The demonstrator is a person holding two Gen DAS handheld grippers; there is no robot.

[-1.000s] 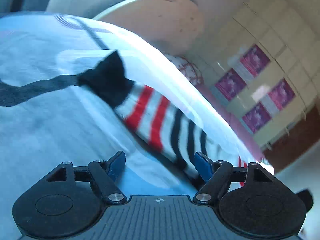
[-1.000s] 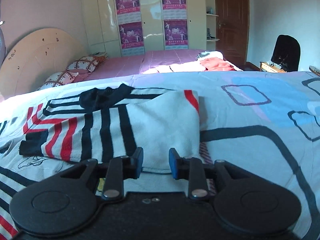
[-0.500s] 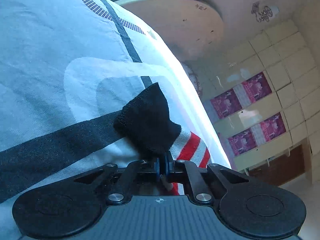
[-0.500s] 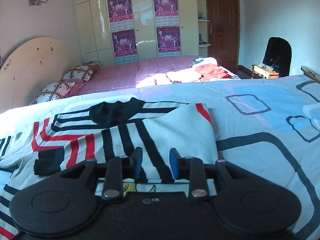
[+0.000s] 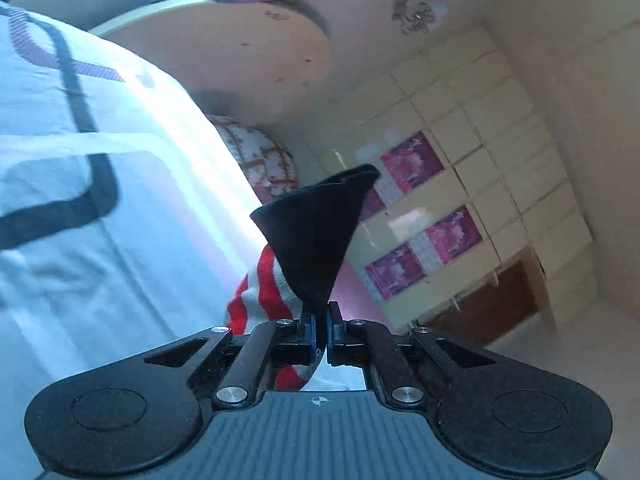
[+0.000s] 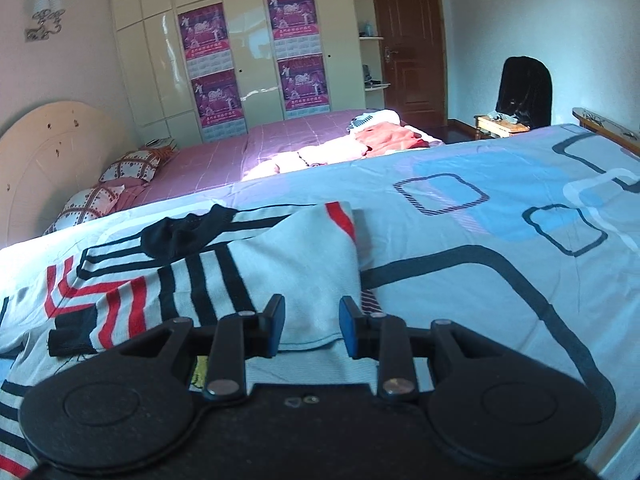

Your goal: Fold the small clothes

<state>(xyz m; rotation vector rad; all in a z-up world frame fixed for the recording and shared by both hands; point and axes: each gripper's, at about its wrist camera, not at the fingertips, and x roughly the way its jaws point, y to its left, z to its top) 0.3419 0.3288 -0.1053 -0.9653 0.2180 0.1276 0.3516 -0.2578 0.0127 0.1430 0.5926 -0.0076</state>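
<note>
A small white sweater [image 6: 248, 276] with black and red stripes lies partly folded on the blue patterned bedsheet [image 6: 500, 280]. Its black-cuffed sleeve [image 6: 76, 340] lies at the left in the right wrist view. My left gripper [image 5: 319, 334] is shut on a striped sleeve just below its black cuff [image 5: 316, 236], lifted off the sheet [image 5: 80, 240]. My right gripper [image 6: 312, 328] is open and empty, hovering over the sweater's near edge.
A second bed [image 6: 256, 148] with a pink sheet, pillows [image 6: 128, 164] and a pile of clothes [image 6: 384, 136] stands behind. A wardrobe [image 6: 248, 60] with posters, a door [image 6: 408, 40] and a chair [image 6: 524, 92] line the far wall.
My left gripper closed on the striped sleeve near its black cuff and lifted it off the sheet. My right gripper stayed open above the sweater, with only a small shift of view.
</note>
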